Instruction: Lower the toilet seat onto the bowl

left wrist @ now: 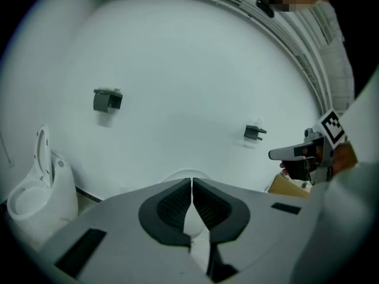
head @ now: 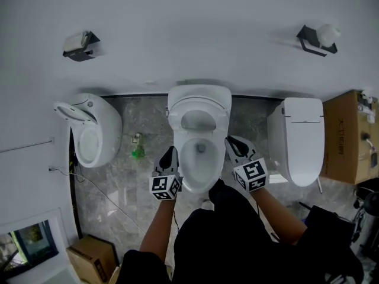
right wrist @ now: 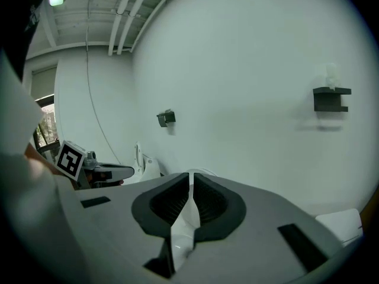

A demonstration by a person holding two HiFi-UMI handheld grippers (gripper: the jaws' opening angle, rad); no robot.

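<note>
Progress looks nil so far: the toilet seat [head: 199, 120] stands raised against the wall at the 12 o'clock end of the bowl [head: 200, 158], which lies open. The left gripper [head: 170, 152] hangs at the bowl's 8 o'clock and the right gripper [head: 232, 142] at its 3 o'clock, neither touching the seat. Both have their jaws pressed together with nothing between them. Left to do, I judge: reach the seat's top edge, tip it forward and ease it down onto the bowl.
</note>
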